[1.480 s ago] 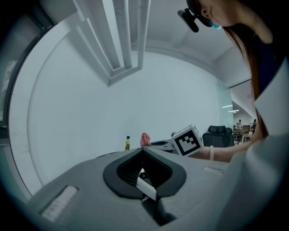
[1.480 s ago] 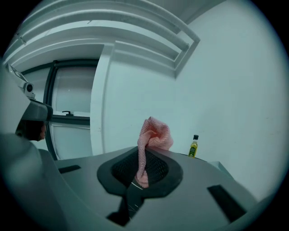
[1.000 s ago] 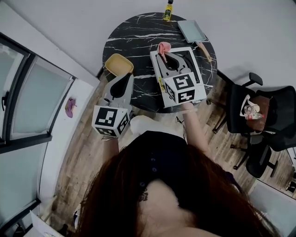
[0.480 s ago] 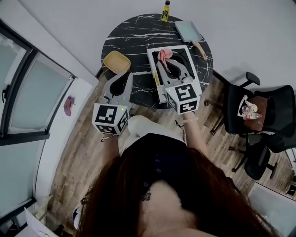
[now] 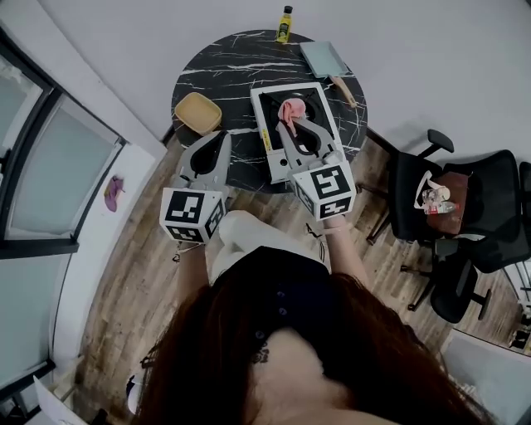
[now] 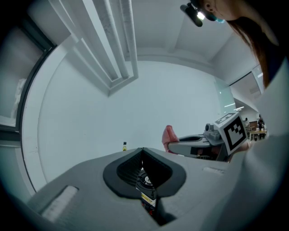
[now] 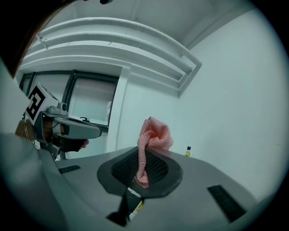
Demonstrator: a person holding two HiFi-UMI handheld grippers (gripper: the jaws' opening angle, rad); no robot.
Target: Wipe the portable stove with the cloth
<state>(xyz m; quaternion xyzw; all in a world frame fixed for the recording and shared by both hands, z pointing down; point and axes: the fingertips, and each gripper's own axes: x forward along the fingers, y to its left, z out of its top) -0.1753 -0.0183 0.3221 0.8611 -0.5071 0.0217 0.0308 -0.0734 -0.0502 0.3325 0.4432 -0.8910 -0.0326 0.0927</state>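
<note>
The portable stove [image 5: 325,106], white with a black top, stands on the near right part of a round black marble table [image 5: 224,70]. My right gripper [image 5: 288,121] is over the stove top, shut on a bunched pink cloth [image 5: 288,109]. In the right gripper view the cloth [image 7: 153,134] sticks up from between the jaws of the right gripper [image 7: 145,151]. My left gripper [image 5: 222,137] hovers at the table's near left edge, off the stove, its jaws shut with nothing in them. The left gripper view shows the left gripper [image 6: 142,150] raised, with the cloth [image 6: 170,134] to its right.
A yellow bowl [image 5: 197,114] sits on the table's left side. At the far edge stands a small yellow bottle [image 5: 284,25]. A grey-blue pan with a wooden handle [image 5: 325,60] lies behind the stove. Black office chairs [image 5: 431,207] stand to the right on the wooden floor.
My right gripper has drawn the pink cloth from the stove's far edge back over the middle of its top. The left gripper has stayed near the table's left edge.
</note>
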